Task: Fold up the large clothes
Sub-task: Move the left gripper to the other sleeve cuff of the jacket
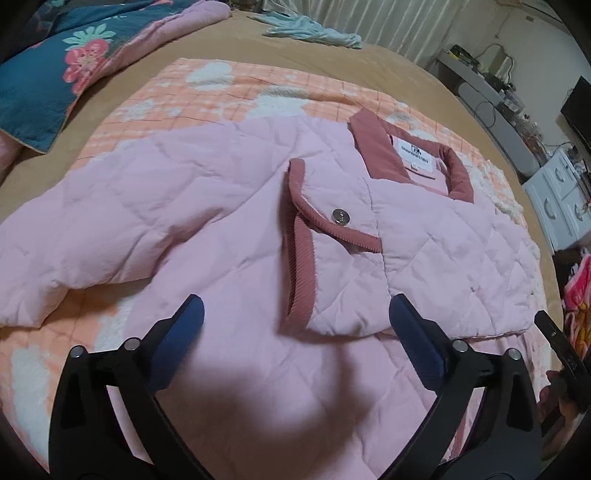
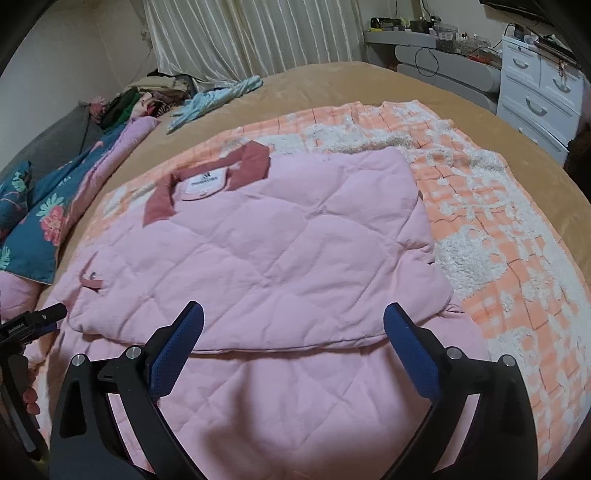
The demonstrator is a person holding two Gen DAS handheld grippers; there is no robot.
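A pink quilted jacket [image 1: 207,206] with a dusty-rose collar [image 1: 373,147] lies spread on an orange-and-white blanket [image 1: 229,92] on the bed. One side is folded over the middle, with a rose-trimmed flap and a silver snap [image 1: 340,215] showing. My left gripper [image 1: 295,314] hovers open above the jacket's lower part, nothing between its blue pads [image 1: 184,332]. In the right wrist view the same jacket [image 2: 280,236] lies flat, and my right gripper [image 2: 293,325] is open over its near folded edge, holding nothing. The left gripper's tip [image 2: 44,317] shows at that view's left edge.
A teal floral quilt [image 1: 55,74] lies bunched at the bed's left. A light blue garment [image 1: 314,31] rests near the curtain. White drawers [image 2: 535,92] and a cluttered grey shelf [image 2: 443,55] stand to the right. A pile of clothes [image 2: 147,96] sits at the far left corner.
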